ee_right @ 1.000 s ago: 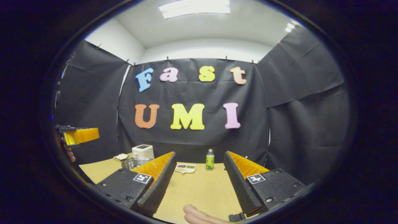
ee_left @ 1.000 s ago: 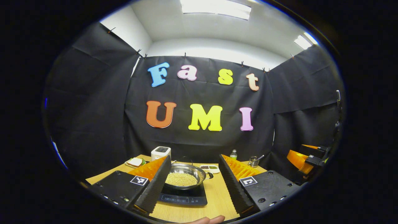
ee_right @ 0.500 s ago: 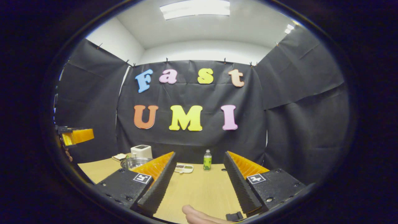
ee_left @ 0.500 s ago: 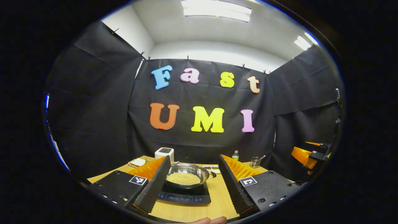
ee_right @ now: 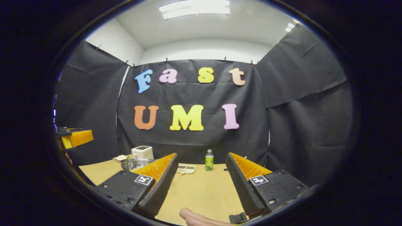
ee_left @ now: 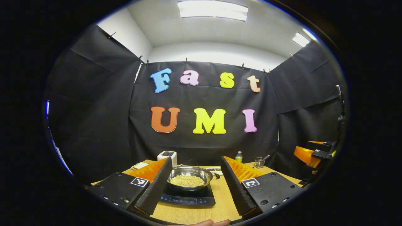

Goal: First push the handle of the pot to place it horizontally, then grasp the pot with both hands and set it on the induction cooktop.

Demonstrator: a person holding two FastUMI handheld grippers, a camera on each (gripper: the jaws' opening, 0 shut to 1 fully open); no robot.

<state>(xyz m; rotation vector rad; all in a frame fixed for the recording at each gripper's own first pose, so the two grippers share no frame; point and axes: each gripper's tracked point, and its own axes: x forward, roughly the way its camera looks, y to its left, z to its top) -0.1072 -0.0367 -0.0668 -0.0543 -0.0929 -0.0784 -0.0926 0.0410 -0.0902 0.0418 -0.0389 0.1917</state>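
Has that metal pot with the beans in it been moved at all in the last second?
No. The pot sits on the cooktop just as before, its handle toward the small tray; its slight drift in the left gripper view is the camera's.

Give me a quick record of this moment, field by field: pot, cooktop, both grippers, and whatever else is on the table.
pot: steel pot holding small yellowish grains, sitting on the induction cooktop
left gripper: open, back from the pot
right gripper: open over bare table
other items: white appliance, green bottle, divided dish
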